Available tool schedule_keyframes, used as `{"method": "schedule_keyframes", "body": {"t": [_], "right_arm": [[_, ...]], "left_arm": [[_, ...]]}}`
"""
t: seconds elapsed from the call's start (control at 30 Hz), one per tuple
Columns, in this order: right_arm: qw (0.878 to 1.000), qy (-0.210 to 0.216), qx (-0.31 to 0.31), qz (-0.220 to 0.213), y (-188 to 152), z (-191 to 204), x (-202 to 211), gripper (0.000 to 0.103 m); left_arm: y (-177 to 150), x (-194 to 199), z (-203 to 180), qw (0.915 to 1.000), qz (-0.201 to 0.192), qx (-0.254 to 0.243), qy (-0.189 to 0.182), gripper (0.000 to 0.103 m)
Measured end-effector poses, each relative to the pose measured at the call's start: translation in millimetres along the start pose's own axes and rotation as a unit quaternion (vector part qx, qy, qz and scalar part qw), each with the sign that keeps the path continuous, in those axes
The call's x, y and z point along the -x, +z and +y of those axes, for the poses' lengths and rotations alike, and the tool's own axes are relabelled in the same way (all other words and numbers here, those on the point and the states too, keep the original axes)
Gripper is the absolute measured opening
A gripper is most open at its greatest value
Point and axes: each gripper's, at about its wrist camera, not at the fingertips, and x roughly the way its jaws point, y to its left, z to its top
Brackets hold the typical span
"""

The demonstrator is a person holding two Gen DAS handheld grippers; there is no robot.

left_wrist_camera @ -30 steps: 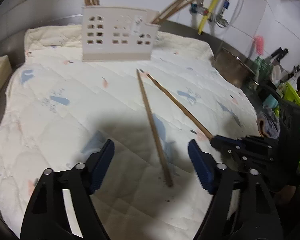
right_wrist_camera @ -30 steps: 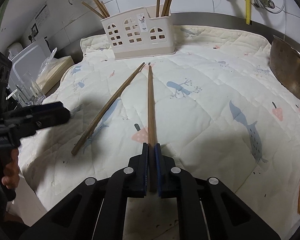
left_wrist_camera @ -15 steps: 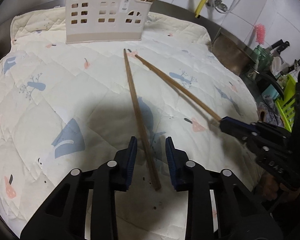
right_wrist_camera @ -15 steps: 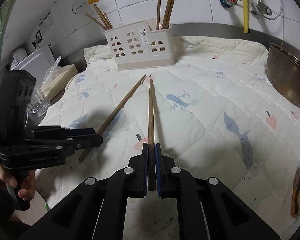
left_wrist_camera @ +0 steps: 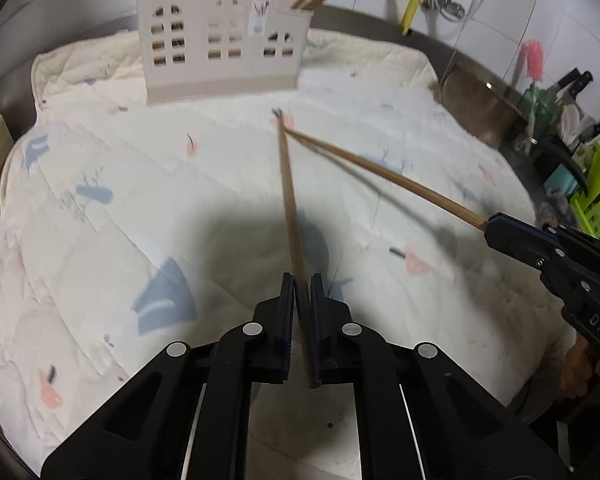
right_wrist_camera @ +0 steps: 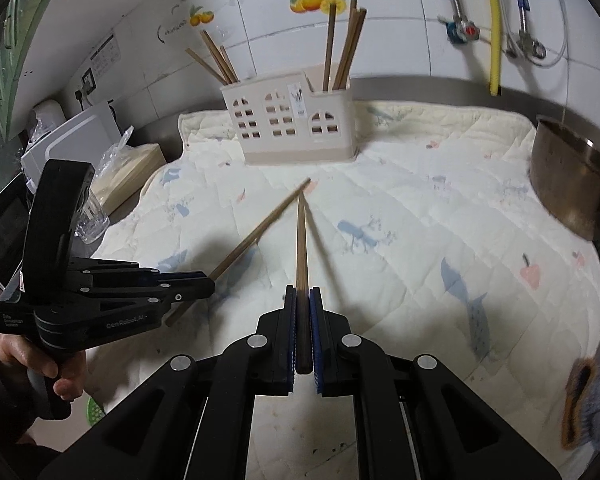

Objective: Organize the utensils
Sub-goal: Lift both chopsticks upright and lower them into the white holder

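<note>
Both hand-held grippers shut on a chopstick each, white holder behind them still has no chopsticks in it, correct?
Not quite. The white holder already has chopsticks standing in both ends, clear in the right wrist view. Left hand-held gripper and right hand-held gripper are each shut on a chopstick.

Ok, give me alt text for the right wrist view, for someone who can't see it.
The right tool is shut on a wooden chopstick pointing toward a cream utensil holder on a quilted mat. At left, the left tool grips a second chopstick.
</note>
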Motion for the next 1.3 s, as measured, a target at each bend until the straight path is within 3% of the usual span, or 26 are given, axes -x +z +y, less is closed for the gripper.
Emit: {"method": "schedule_keyframes", "body": {"t": [0.37, 0.7, 1.0, 1.3], "right_arm": [[0.997, 0.003, 0.036, -0.065, 64.1, 3.4, 28.9, 0.007], [0.994, 0.010, 0.071, -0.082, 131.3, 8.8, 24.7, 0.006], [0.991, 0.021, 0.099, -0.093, 196.0, 14.5, 22.9, 0.006], [0.987, 0.012, 0.111, -0.120, 260.6, 13.5, 33.1, 0.006]], "left_arm": [[56.0, 62.3, 13.0, 0.9945, -0.094, -0.036, 0.030, 0.005], [102.6, 77.7, 14.3, 0.9894, -0.122, -0.076, 0.023, 0.005], [154.3, 99.2, 21.1, 0.9860, -0.148, -0.076, -0.005, 0.005], [215.8, 157.4, 17.2, 0.9690, -0.227, -0.096, 0.009, 0.005]]}}
